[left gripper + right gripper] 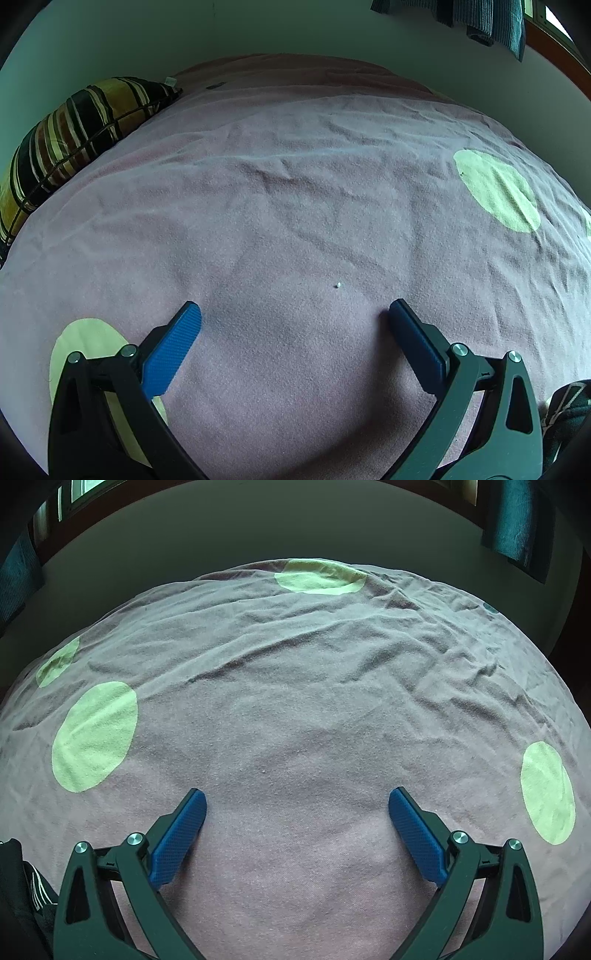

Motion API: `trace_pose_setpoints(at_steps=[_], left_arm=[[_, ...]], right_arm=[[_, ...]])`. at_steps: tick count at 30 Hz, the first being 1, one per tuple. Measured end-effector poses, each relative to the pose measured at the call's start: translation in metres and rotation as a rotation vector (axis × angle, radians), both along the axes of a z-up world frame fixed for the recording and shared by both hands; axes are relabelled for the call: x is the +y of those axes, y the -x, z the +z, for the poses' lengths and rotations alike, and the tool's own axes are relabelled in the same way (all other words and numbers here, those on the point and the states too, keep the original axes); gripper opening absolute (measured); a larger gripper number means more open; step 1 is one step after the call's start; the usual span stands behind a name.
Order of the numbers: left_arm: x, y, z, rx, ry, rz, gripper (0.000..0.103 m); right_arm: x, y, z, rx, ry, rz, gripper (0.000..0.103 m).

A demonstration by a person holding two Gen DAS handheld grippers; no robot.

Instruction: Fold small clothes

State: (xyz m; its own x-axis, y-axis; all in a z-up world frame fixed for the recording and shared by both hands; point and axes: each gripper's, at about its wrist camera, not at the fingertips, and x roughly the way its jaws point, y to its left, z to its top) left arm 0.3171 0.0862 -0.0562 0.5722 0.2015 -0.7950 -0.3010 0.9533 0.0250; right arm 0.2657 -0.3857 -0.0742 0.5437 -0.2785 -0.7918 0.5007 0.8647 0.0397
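My left gripper is open above a pink bedspread, with nothing between its blue pads. A dark garment with pale stripes peeks in at the lower right edge of the left wrist view, to the right of that gripper. My right gripper is also open over the same bedspread, holding nothing. The dark striped garment shows at the lower left edge of the right wrist view, left of that gripper. Most of the garment is out of frame.
The bedspread is wrinkled and carries pale green circles. A striped brown and gold cushion lies at the bed's far left. A plain wall runs behind the bed, with teal fabric hanging at the upper right.
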Motion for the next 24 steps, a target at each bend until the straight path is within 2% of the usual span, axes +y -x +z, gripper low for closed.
trace_pose_setpoints(at_steps=[24], left_arm=[[0.000,0.001,0.001,-0.008,-0.008,0.000,0.101]], right_arm=[[-0.003,0.001,-0.012,-0.003,0.009,0.009,0.099]])
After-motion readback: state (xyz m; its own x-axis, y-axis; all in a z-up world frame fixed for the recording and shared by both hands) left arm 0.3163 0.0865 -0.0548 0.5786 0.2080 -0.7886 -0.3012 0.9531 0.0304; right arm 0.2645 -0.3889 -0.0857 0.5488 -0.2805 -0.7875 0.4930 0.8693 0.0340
